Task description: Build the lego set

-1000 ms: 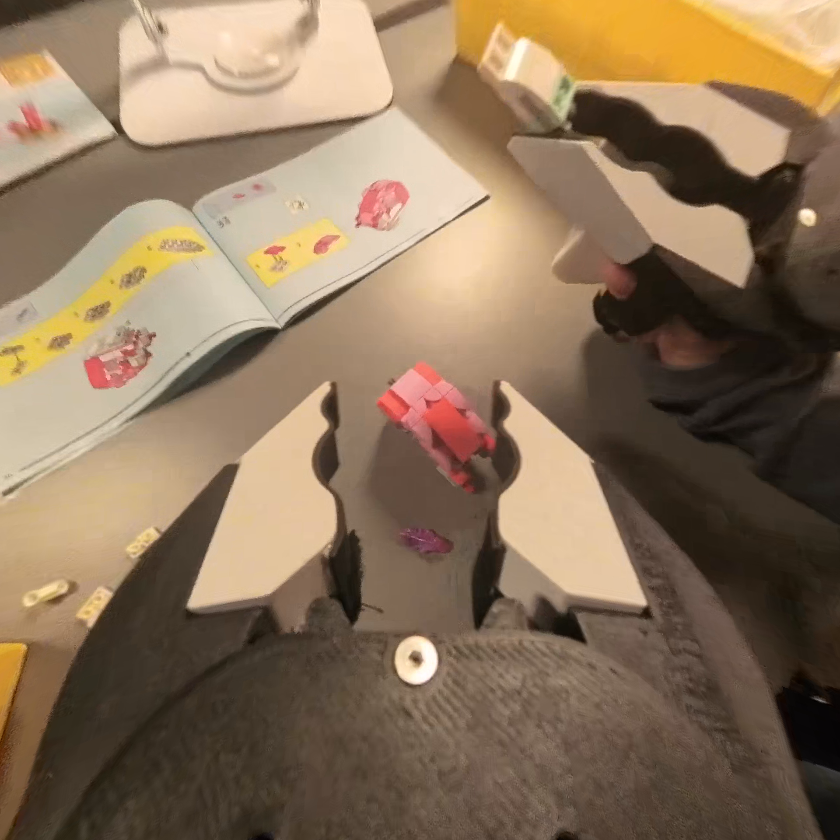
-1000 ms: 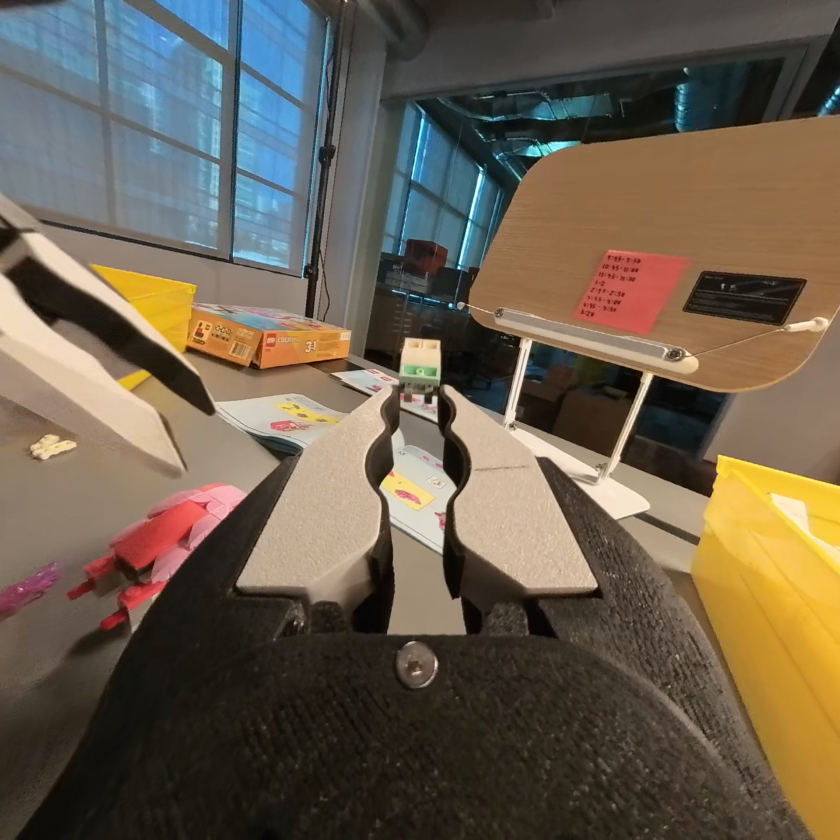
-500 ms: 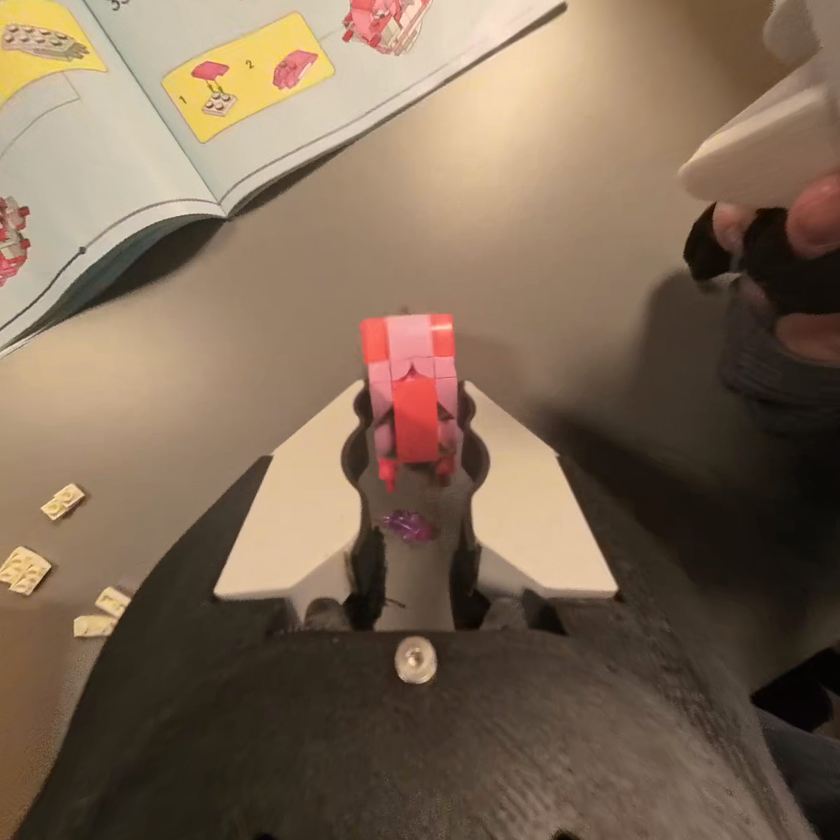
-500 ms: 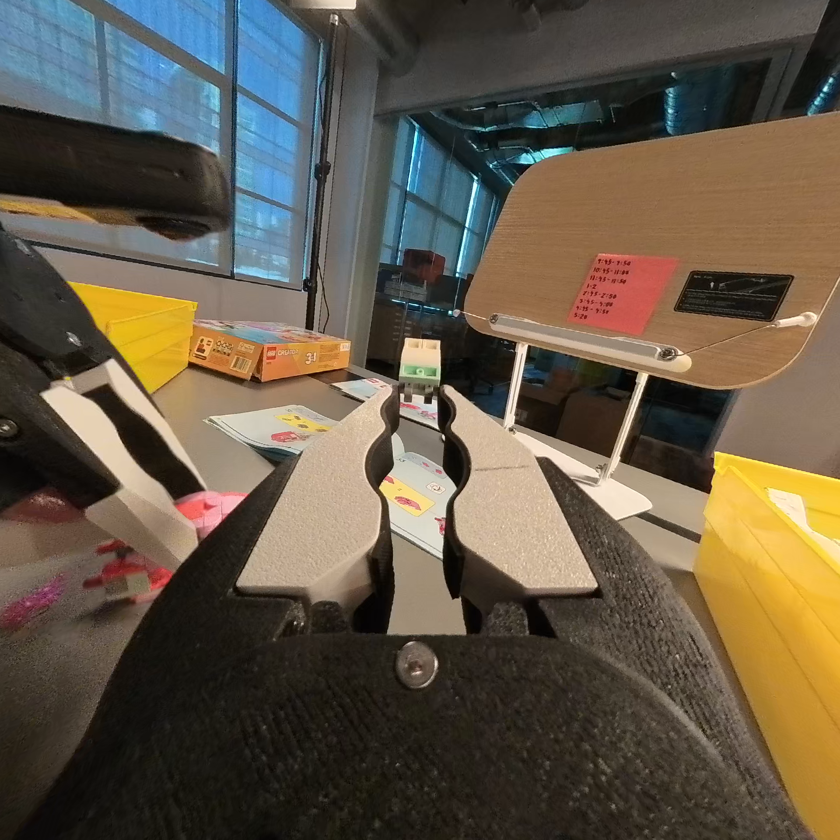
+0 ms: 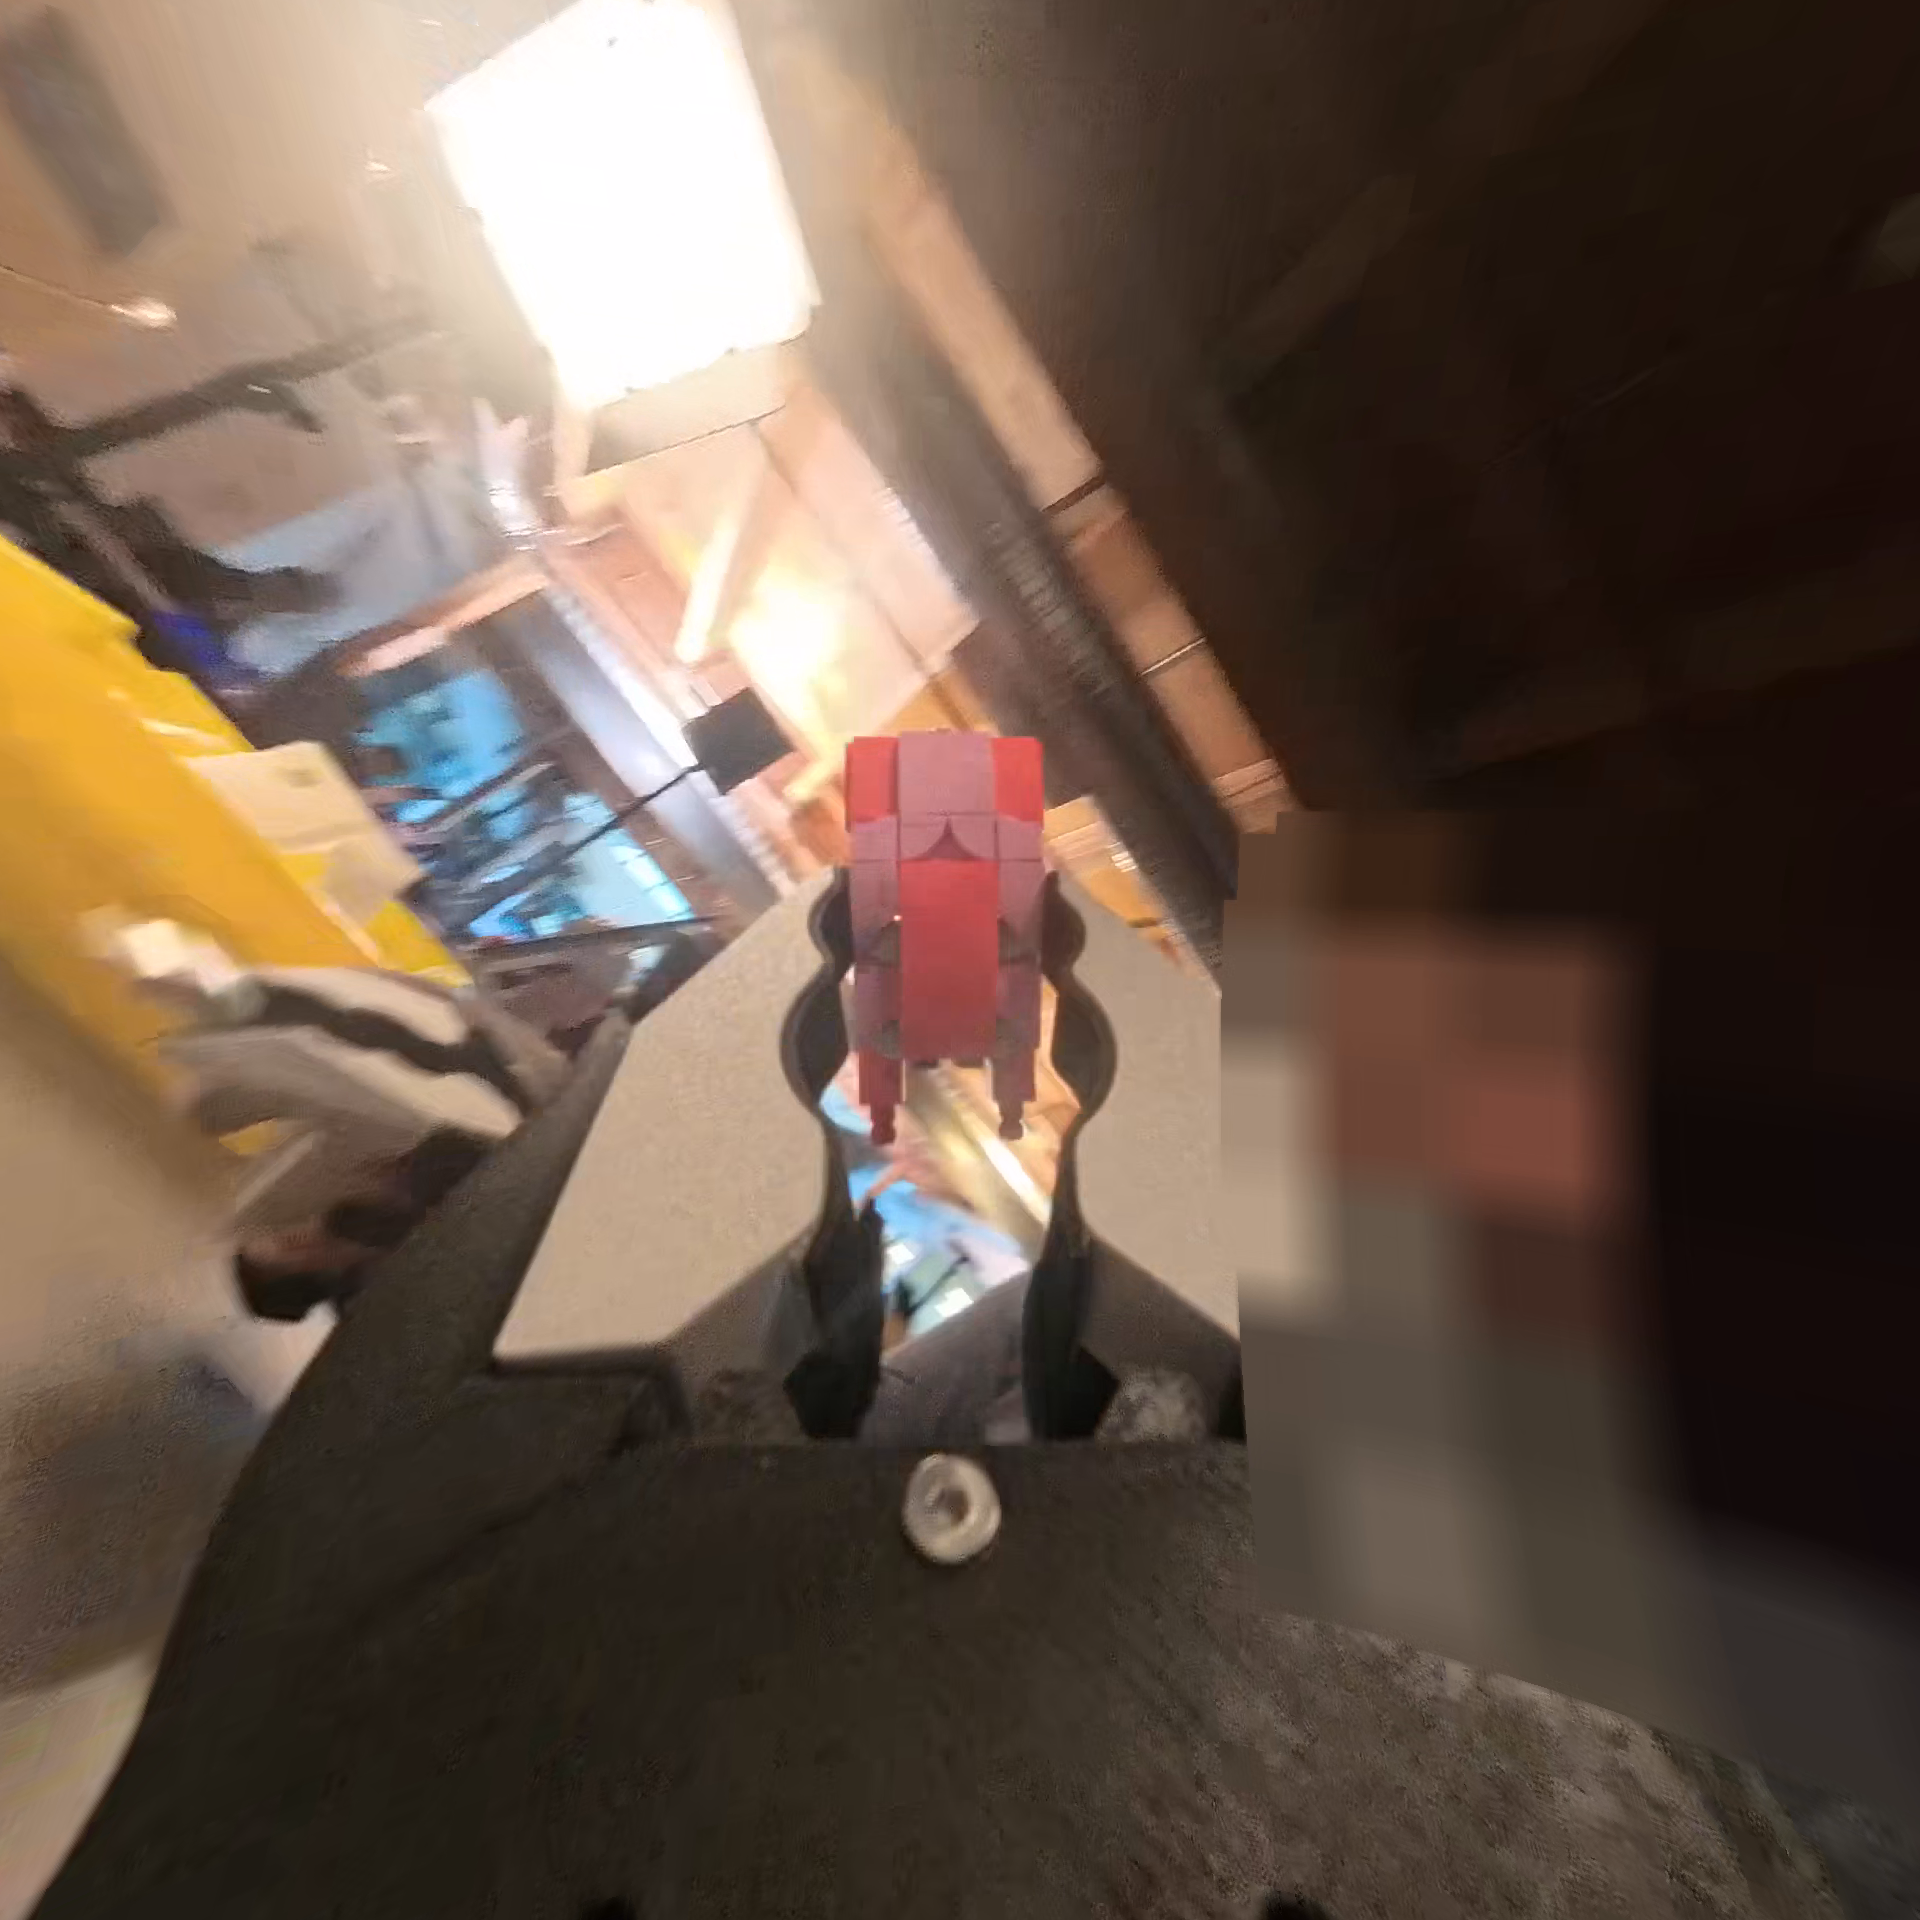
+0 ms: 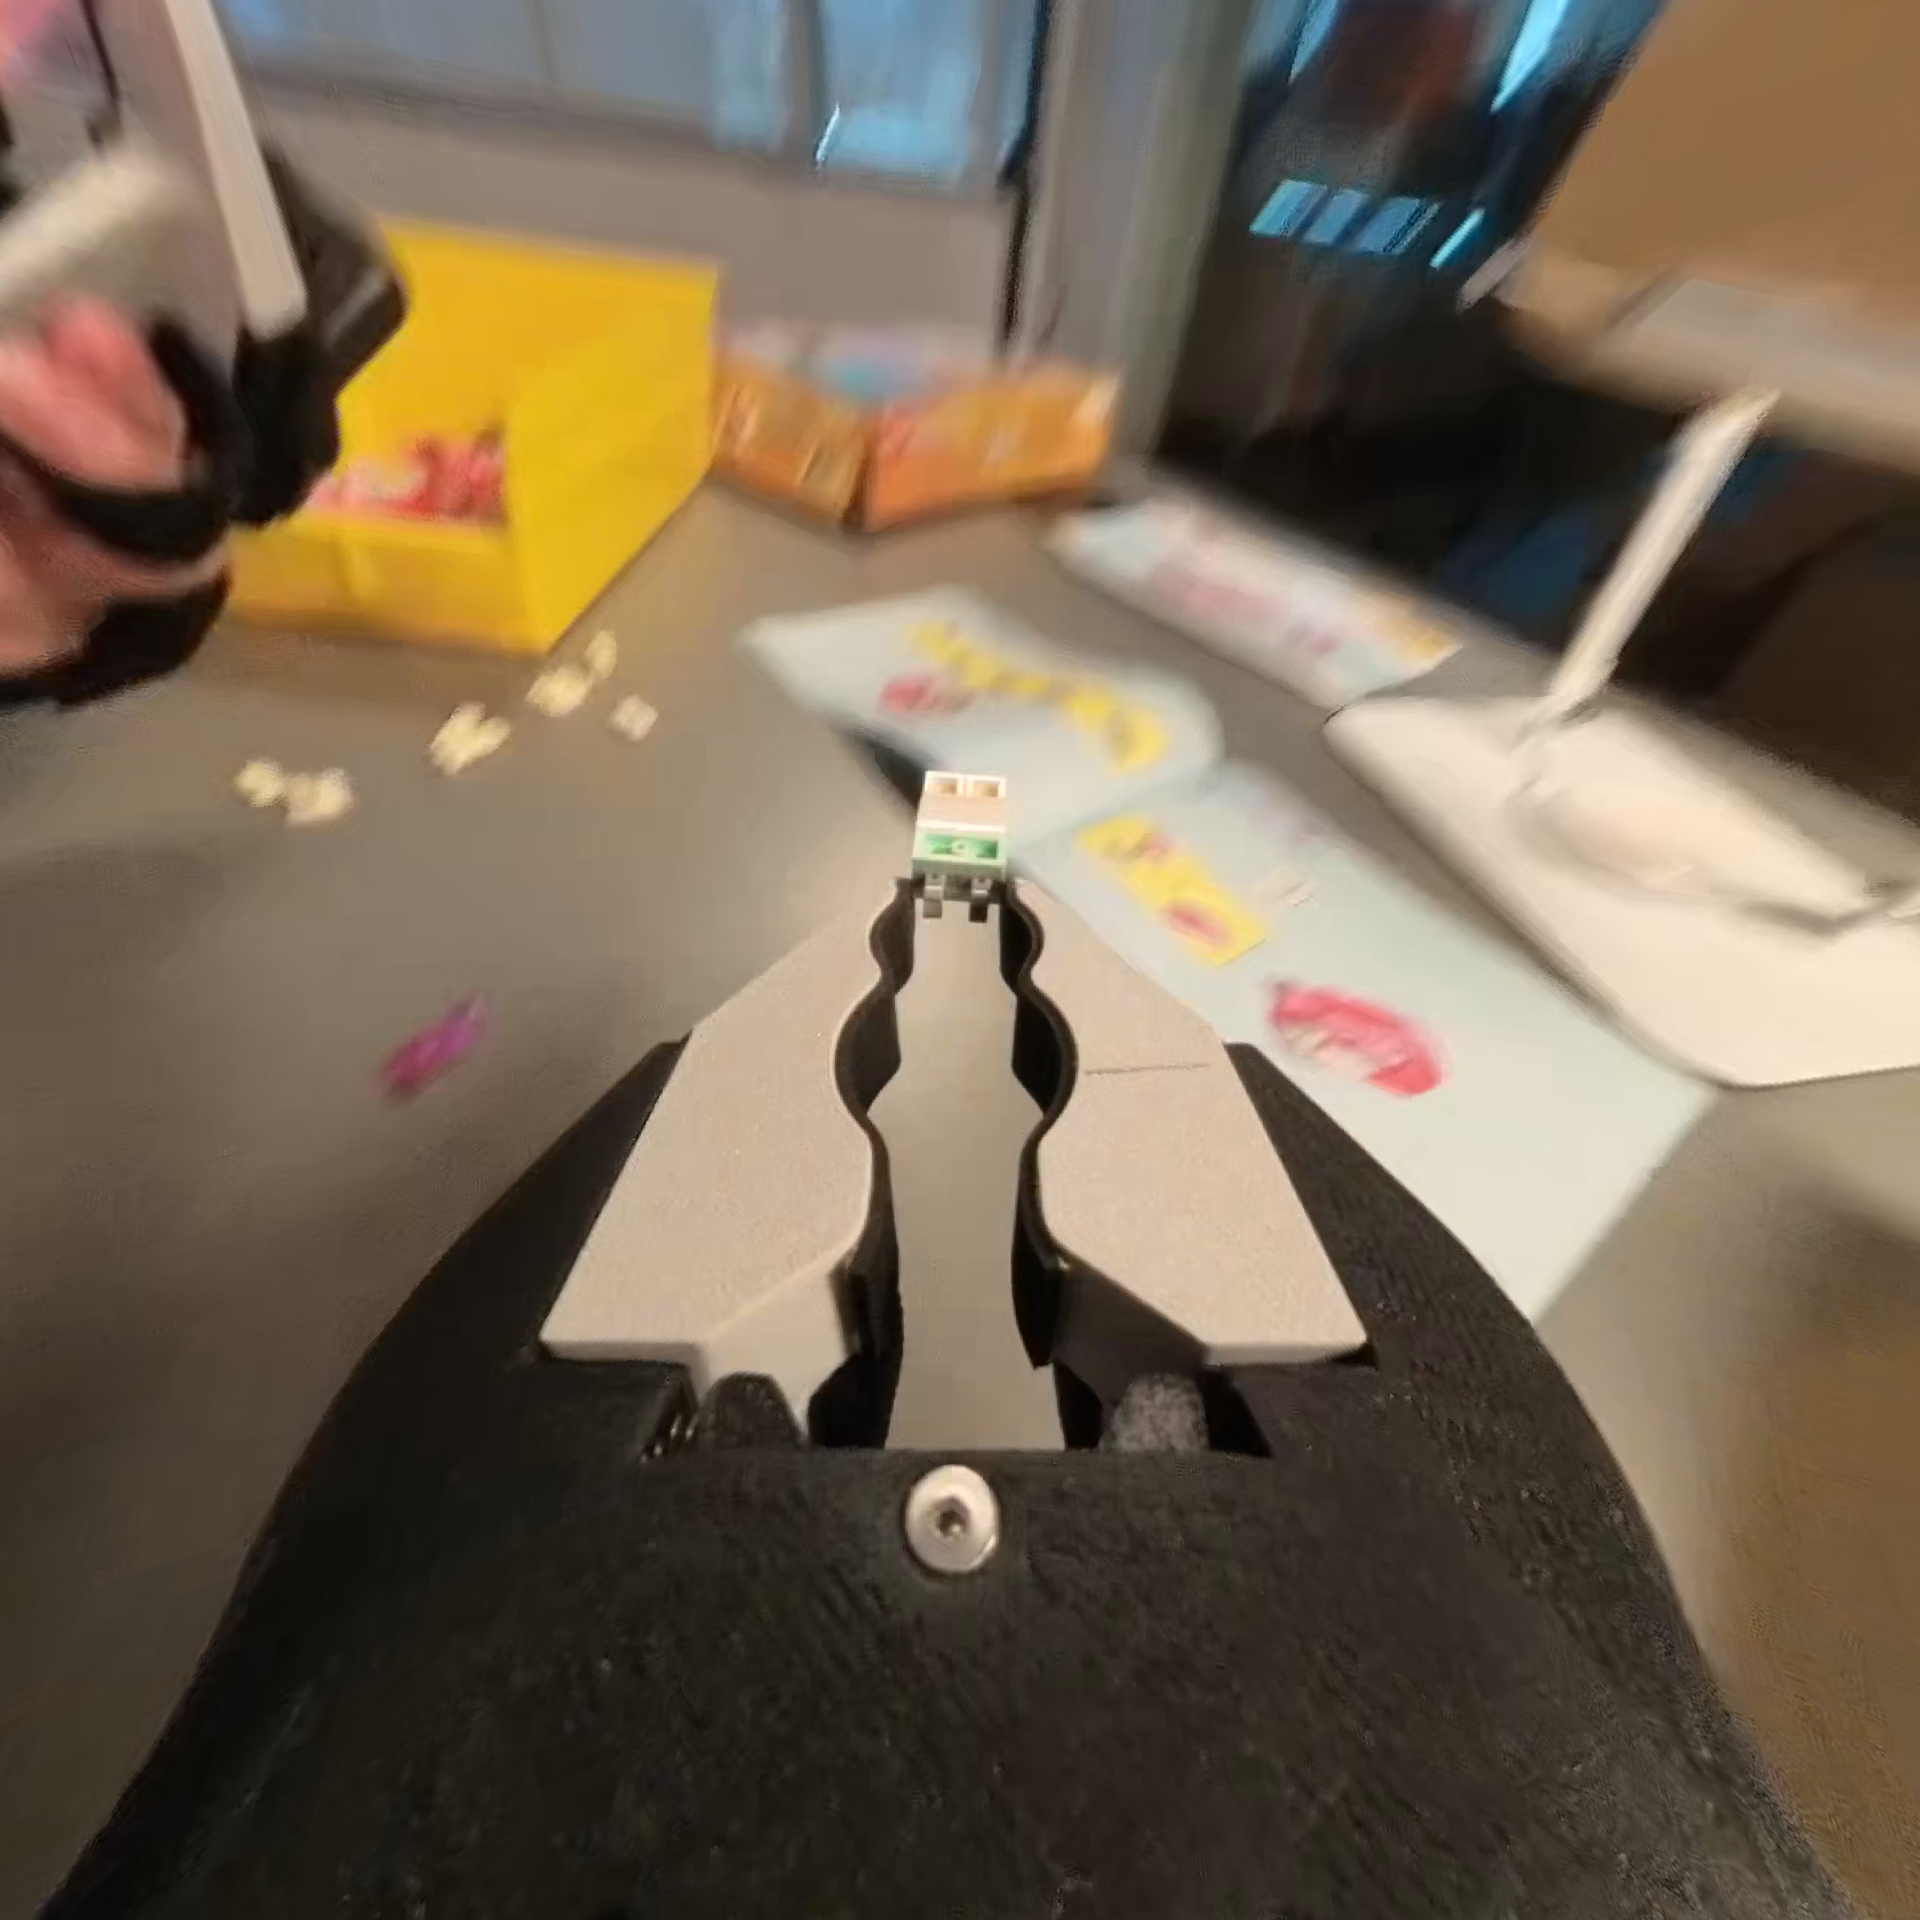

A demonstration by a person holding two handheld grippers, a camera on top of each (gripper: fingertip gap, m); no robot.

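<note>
Left gripper (image 5: pixel 943 935) clamped on red-pink brick model (image 5: pixel 943 914), long axis along fingers. Right gripper (image 6: pixel 958 904) clamped on white-green brick piece (image 6: pixel 961 831), raised above desk (image 6: pixel 260 935).

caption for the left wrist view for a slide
Left gripper clamps a red and pink brick model, lifted against a blurred room.

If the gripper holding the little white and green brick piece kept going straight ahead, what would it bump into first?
Probably the open booklet on the table. The right gripper points slightly downward with its white and green brick piece leading, and the pale blue pages lie just beyond it. Blur makes the depth uncertain.
</note>
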